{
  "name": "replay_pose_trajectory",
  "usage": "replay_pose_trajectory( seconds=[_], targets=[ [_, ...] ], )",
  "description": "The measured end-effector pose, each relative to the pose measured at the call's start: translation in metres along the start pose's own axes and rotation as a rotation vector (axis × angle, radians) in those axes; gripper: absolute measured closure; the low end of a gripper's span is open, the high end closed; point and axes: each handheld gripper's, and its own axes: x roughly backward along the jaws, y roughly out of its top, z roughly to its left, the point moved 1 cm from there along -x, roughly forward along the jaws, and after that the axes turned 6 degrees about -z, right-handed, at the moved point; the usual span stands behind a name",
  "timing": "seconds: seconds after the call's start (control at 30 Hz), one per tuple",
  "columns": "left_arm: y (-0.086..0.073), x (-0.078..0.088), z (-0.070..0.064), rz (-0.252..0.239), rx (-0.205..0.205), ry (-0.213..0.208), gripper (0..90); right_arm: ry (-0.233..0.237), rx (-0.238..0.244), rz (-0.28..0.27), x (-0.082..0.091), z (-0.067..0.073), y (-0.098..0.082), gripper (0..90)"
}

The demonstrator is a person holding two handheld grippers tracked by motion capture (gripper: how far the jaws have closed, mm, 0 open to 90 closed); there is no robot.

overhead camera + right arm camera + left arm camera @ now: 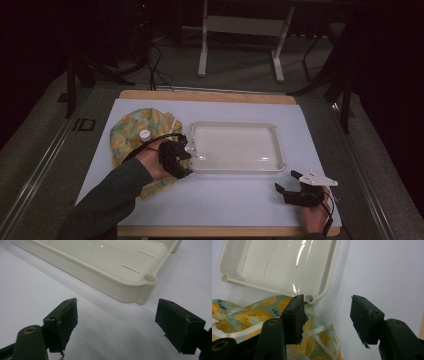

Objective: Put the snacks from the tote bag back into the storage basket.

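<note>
The fruit-print bag (131,135), a soft pouch patterned with orange slices on pale green, lies crumpled on the left part of the white table sheet (220,200), its right edge just beside the left end of the cream plastic tray (280,150). A small white cap or spout (144,134) sits on top of it; the high view is too dim to say which. The bag's length runs roughly front to back, from the far left of the sheet down under the person's left forearm.

The left gripper (179,154) hovers over the bag's near right portion, by the tray's near-left corner. In the left gripper view its jaws stand spread, holding nothing: one pad is over the printed fabric (249,315) close to the tray's round corner post (309,298), the other over bare sheet. So the bag lies under and to one side of the opening rather than between the pads. To pinch a fold, this gripper would likely need to shift toward the fabric and drop.

The right gripper (295,186) rests well apart at the near right, jaws also spread and empty, pointing at the tray's near-right corner (149,279). The left hand is clearly the nearer one to the bag.
</note>
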Motion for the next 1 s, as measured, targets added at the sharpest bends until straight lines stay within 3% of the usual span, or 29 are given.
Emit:
replay_pose_trajectory(
  seconds=[0.53,0.77,0.83,1.0],
  targets=[
    [0.007,0.020,0.017,0.012,-0.018,0.018,47.3,-0.001,-0.003,-0.006,0.000,0.000,0.000,17.6],
    [0.007,0.031,0.029,0.014,-0.010,0.031,47.2,0.000,-0.003,-0.003,0.000,0.000,0.000,17.2],
    [0.006,0.035,0.036,-0.012,0.013,0.011,47.3,0.002,0.001,-0.001,0.000,0.000,0.000,16.7],
    [0.004,0.039,0.043,0.011,0.018,0.022,47.2,0.004,-0.001,0.003,0.000,0.000,0.000,16.3]
  ],
)
